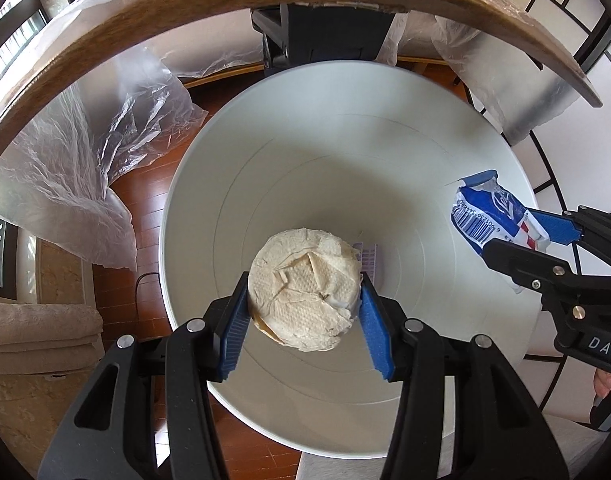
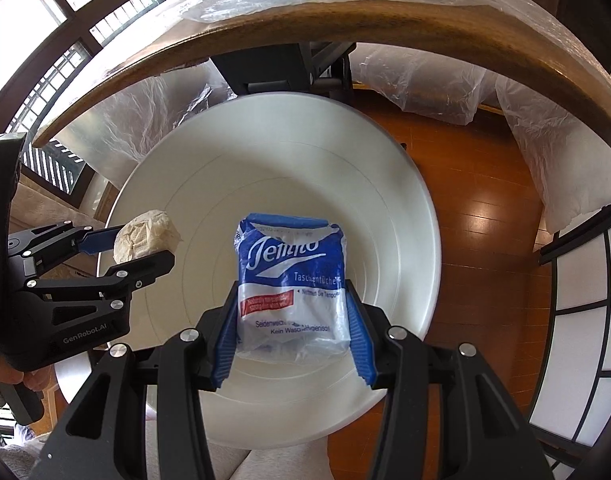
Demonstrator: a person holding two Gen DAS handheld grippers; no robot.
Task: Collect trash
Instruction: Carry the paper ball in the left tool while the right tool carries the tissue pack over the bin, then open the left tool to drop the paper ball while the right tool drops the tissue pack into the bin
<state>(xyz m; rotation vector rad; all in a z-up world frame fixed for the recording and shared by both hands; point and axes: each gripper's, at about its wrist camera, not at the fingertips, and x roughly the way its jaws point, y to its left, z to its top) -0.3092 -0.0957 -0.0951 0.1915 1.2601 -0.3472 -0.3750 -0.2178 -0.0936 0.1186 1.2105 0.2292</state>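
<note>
Blue-padded jaws of the left gripper (image 1: 303, 316) pinch a crumpled paper wad (image 1: 303, 290) above the white bin (image 1: 265, 152); the right gripper (image 2: 291, 336) clamps a blue tissue packet (image 2: 291, 276) over the same bin, below the counter (image 2: 385, 28) edge.

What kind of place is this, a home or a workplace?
Probably a home living room: glossy reddish wooden floor, a beige upholstered sofa and a wooden table edge wrapped in clear plastic, above a white round plastic bin.
</note>
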